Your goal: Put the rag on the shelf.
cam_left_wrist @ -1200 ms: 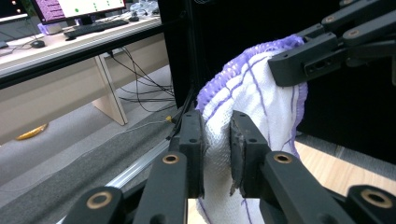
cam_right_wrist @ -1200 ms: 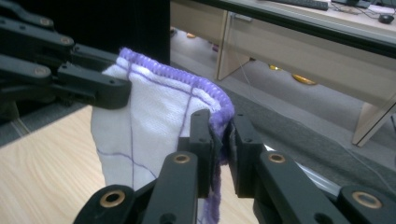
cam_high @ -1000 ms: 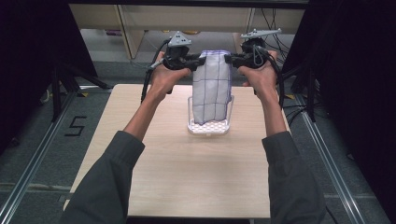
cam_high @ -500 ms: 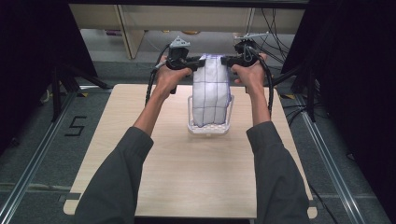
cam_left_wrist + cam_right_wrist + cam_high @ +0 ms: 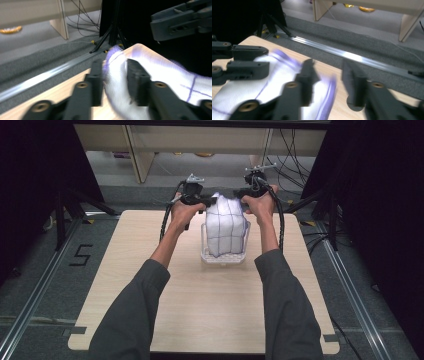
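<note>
A white cloth (image 5: 227, 227) with purple grid lines stands bunched in a small white perforated basket (image 5: 222, 258) at the middle of the wooden table (image 5: 210, 310). My left gripper (image 5: 206, 204) is at the cloth's upper left corner and my right gripper (image 5: 241, 196) at its upper right. In the left gripper view the jaws (image 5: 113, 65) have just been opening, with the cloth's corner (image 5: 162, 75) loose between them. In the right gripper view the jaws (image 5: 328, 67) have also been opening; the cloth's edge (image 5: 242, 87) lies beside the left jaw and bare table shows in the gap.
Black stand legs (image 5: 75, 205) rise at the table's far left and right corners. Metal floor rails (image 5: 30, 305) run along both sides. Cables (image 5: 295, 150) and wooden shelf legs (image 5: 140, 155) lie beyond the far edge.
Both hands have come down and slightly closer together, lowering the cloth deeper into the basket. The cloth's top now sags, no longer stretched tall.
</note>
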